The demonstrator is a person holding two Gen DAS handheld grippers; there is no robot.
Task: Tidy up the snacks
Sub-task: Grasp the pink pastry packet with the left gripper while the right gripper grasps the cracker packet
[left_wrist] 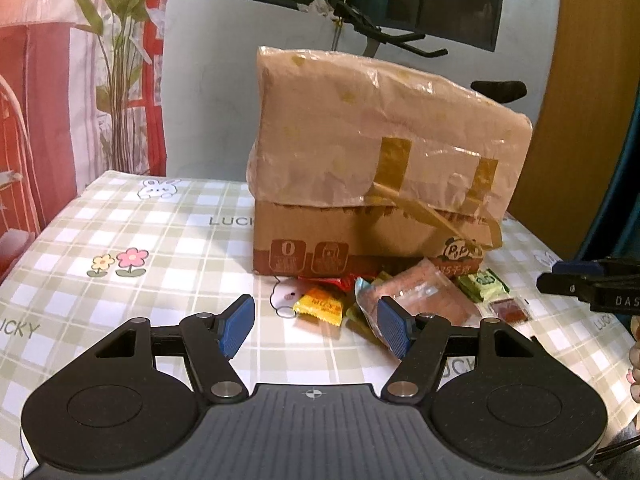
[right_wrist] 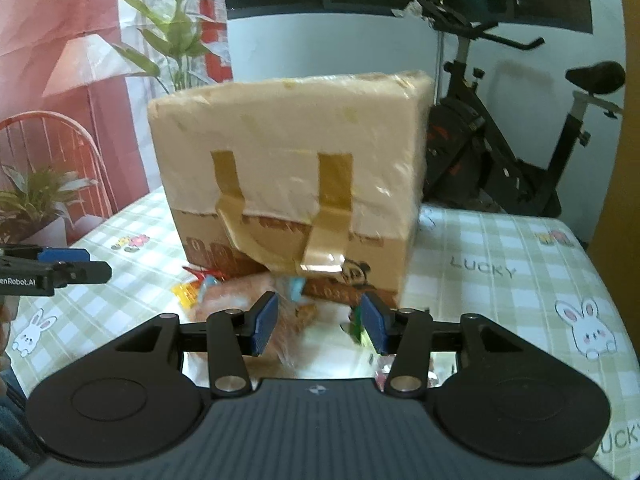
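Observation:
A cardboard box (left_wrist: 380, 160) with plastic wrap and brown tape over its top stands on the checked tablecloth (left_wrist: 140, 240). Loose snacks lie at its foot: a yellow packet (left_wrist: 320, 306), a clear pinkish packet (left_wrist: 424, 296), a green packet (left_wrist: 484, 284) and a small brown one (left_wrist: 510, 310). My left gripper (left_wrist: 316, 320) hovers open just short of the pile, nothing between its pads. My right gripper (right_wrist: 320, 320) is open over the same pile, facing the box (right_wrist: 288, 168); the pinkish packet (right_wrist: 236, 292) and green packet (right_wrist: 358, 320) look blurred beyond its pads. Each gripper shows at the other view's edge (left_wrist: 588, 284) (right_wrist: 60, 268).
An exercise bike (right_wrist: 520, 140) stands behind the table on the right. On the left are a leafy plant (left_wrist: 120, 60) and a red wire chair (right_wrist: 60, 140). Bare cloth (right_wrist: 500, 300) stretches to the right of the box.

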